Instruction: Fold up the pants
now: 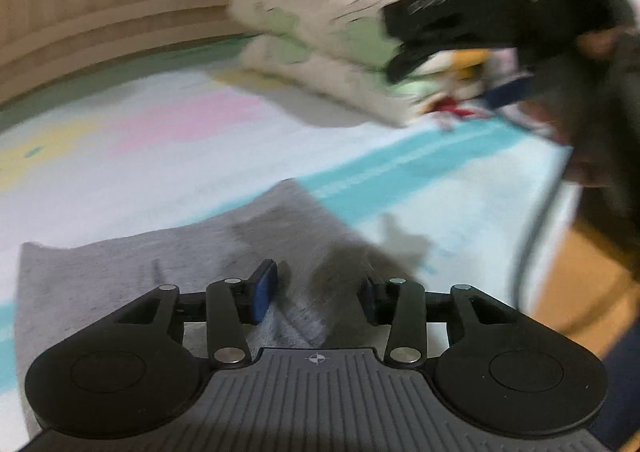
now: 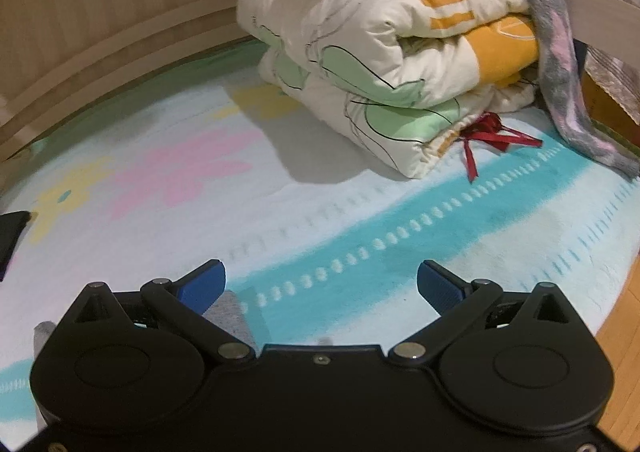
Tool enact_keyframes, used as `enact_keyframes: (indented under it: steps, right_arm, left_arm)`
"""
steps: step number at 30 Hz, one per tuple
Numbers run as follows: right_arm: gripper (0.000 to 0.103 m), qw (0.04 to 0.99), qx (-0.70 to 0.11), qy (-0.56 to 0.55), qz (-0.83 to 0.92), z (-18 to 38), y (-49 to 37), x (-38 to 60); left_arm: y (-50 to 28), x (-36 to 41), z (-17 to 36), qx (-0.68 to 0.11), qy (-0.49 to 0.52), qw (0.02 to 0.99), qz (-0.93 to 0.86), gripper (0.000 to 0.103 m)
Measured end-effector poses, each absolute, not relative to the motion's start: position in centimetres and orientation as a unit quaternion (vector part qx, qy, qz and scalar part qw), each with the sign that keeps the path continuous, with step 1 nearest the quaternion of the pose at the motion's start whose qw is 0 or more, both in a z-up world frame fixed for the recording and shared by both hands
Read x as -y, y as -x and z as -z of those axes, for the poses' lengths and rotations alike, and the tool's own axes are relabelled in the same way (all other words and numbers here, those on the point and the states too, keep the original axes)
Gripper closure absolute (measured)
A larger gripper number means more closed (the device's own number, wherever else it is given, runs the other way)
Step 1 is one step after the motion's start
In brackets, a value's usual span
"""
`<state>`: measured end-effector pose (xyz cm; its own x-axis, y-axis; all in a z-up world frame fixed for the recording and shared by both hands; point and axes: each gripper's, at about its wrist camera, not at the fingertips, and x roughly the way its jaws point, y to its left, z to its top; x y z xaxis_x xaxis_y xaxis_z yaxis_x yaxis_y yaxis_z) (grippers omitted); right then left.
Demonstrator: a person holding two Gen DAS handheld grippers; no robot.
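Observation:
Grey pants (image 1: 120, 276) lie flat on the patterned bed sheet (image 1: 200, 156) in the left wrist view, reaching under my left gripper (image 1: 316, 292). Its blue-padded fingers stand apart over a bunched fold of the grey cloth, which they do not pinch. The view is blurred. In the right wrist view my right gripper (image 2: 320, 284) is wide open and empty above the sheet's teal stripe (image 2: 400, 244). A small corner of the grey pants (image 2: 232, 316) shows under its left finger (image 2: 202, 286). The right gripper and its gloved hand (image 1: 472, 20) show at the upper right of the left wrist view.
A folded cream quilt (image 2: 380, 64) with green and orange print lies at the back of the bed, a pink-grey blanket (image 2: 552, 32) draped over it and a red ribbon (image 2: 492, 136) at its edge. A wooden headboard (image 2: 100, 12) curves behind. The floor (image 2: 624, 332) is at the right.

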<state>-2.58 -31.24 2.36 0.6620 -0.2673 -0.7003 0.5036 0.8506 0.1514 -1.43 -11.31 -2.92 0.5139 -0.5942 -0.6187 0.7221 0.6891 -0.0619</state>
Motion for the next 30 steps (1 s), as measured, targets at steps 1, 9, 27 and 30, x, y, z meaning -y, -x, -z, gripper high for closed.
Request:
enact_keyframes:
  steps: [1,9,27,30]
  right_arm:
    - [0.001,0.897,-0.349,-0.165,0.214,-2.5,2.7,31.2]
    - [0.001,0.897,-0.354,-0.181,0.191,-2.1,3.0,31.1]
    - [0.001,0.864,-0.476,-0.165,0.000,5.3,0.7,25.0]
    - [0.001,0.862,-0.483,-0.154,-0.008,6.1,0.7,24.5]
  left_arm:
    - [1.6,10.8,2.6,-0.310,-0.098,0.857,0.399,0.062]
    - [2.5,6.5,0.3,-0.286,-0.040,0.837,0.465,0.058]
    - [-4.6,5.0,5.3,-0.392,0.046,0.863,0.316,0.055]
    - [-4.4,2.9,3.8,-0.353,0.062,0.889,0.286,0.055]
